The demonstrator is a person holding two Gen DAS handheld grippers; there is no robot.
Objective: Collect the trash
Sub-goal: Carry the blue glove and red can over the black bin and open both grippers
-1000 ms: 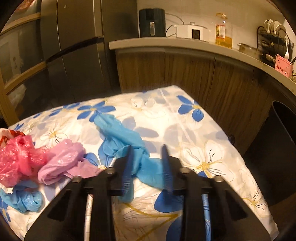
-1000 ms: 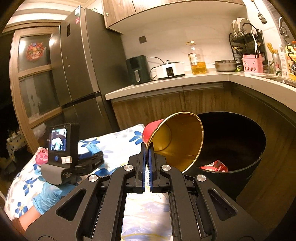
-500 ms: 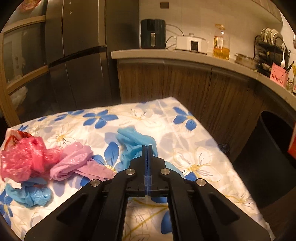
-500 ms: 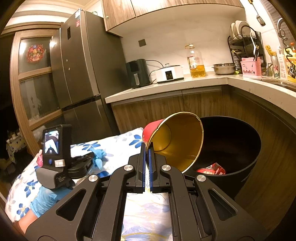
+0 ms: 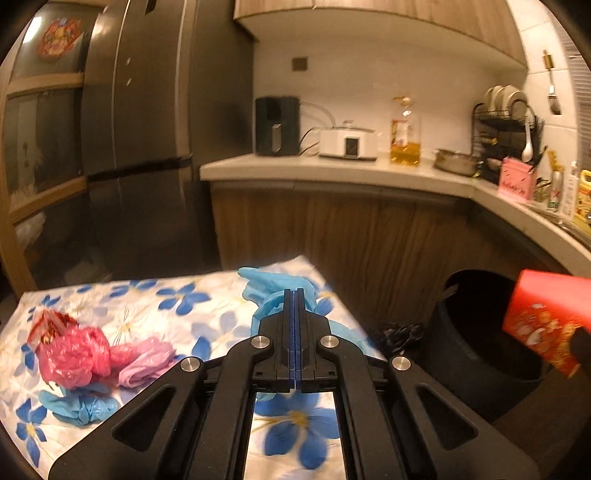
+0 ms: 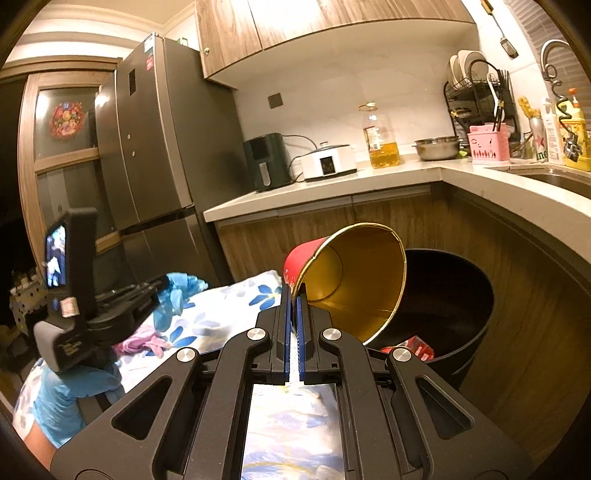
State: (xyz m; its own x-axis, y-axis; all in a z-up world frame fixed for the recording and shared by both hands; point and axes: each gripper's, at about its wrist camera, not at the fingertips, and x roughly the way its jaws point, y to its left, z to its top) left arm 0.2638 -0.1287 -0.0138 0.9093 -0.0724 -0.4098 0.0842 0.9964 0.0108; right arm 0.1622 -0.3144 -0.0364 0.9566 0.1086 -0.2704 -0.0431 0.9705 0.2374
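The left claw (image 5: pixel 294 295) has closed on the blue glove (image 5: pixel 271 286) and lifted it off the worktop (image 5: pixel 207 295); next, carry it to the bucket (image 6: pixel 354 280), gripped by the right claw (image 6: pixel 294 295) over the bin (image 6: pixel 461 295).

a tall grey steel fridge (image 6: pixel 147 147) stands at the room's left. right of it a pale stone countertop (image 6: pixel 332 192) runs over brown wood-grain cabinets (image 6: pixel 332 236) and bends toward the right. on the countertop sit a dark air fryer (image 6: pixel 266 162) and a white cooker (image 6: pixel 327 162). wooden wall cupboards (image 6: pixel 314 26) hang above the white wall (image 6: pixel 332 99). warm yellowish light fills the room.
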